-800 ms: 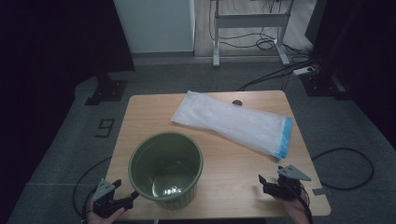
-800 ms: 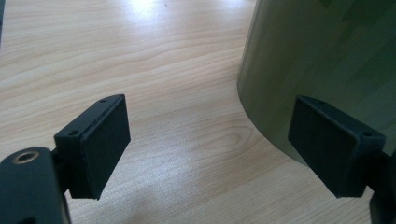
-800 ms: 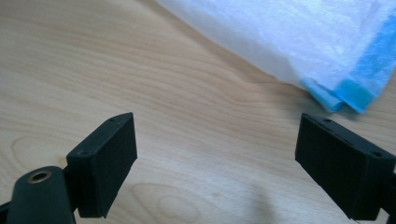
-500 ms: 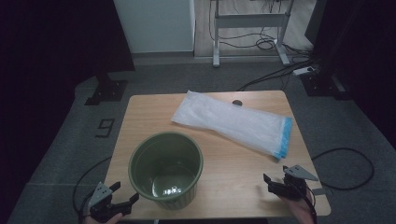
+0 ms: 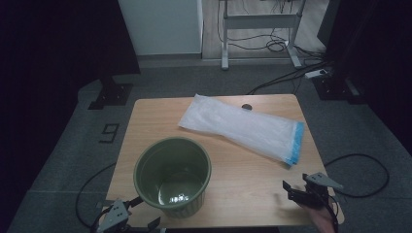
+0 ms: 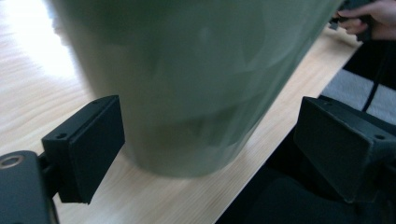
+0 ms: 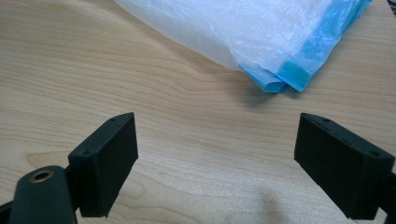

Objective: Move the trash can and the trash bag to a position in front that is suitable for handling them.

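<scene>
i see my left gripper wide open beside the green bucket at the table's near edge. my right gripper gapes empty near the thin, slippery plastic bag; i'd pinch its blue edge.

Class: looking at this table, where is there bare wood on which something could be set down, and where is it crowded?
Bare table lies left of the plastic bag and behind the green bin, and again between bin, bag and right gripper. It is crowded along the near left edge, where the left gripper sits beside the bin.
</scene>
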A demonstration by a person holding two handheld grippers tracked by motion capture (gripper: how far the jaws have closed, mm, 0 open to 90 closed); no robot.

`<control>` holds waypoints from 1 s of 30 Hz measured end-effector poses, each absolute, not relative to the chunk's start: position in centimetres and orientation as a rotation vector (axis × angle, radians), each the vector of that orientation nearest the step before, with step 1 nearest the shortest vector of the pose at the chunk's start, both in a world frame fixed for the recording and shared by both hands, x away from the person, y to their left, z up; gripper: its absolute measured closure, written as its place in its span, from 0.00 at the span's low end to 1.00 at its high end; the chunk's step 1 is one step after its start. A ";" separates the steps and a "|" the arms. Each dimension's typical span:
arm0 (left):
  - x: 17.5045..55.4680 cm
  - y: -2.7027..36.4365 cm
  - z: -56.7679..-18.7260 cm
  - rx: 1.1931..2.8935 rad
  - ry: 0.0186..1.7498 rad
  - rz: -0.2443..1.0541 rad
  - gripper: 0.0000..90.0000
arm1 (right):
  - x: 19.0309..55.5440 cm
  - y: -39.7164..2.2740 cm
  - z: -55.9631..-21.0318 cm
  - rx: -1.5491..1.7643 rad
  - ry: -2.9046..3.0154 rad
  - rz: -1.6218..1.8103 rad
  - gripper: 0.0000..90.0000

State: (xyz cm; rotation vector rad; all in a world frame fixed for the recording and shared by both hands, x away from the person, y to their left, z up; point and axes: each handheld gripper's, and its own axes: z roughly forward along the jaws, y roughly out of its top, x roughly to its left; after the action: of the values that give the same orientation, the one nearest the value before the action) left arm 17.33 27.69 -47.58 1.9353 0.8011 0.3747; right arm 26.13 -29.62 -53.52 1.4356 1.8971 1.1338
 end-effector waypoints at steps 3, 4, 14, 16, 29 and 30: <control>17.8 26.4 -47.3 1.964 0.777 0.392 0.08 | 26.1 -29.5 -53.5 1.426 1.906 1.137 0.14; 18.0 26.2 -47.3 1.965 0.770 0.388 0.10 | 26.1 -29.4 -53.5 1.420 1.910 1.140 0.14; 20.7 23.9 -47.1 1.994 0.721 0.363 0.10 | 25.6 -29.5 -53.5 1.371 1.933 1.158 0.14; 21.0 23.6 -47.1 1.996 0.717 0.361 0.10 | 25.5 -29.6 -53.5 1.372 1.932 1.157 0.14; 24.4 20.7 -47.2 1.991 0.746 0.388 0.13 | 25.3 -29.7 -53.6 1.360 1.942 1.148 0.15; 24.6 20.5 -47.2 1.993 0.752 0.398 0.13 | 25.3 -29.7 -53.6 1.360 1.943 1.147 0.15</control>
State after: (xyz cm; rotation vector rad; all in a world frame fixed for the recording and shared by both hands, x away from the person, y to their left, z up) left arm 24.58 20.45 -47.21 1.9931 0.7524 0.3981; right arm 25.31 -29.69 -53.61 1.3596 1.9430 1.1474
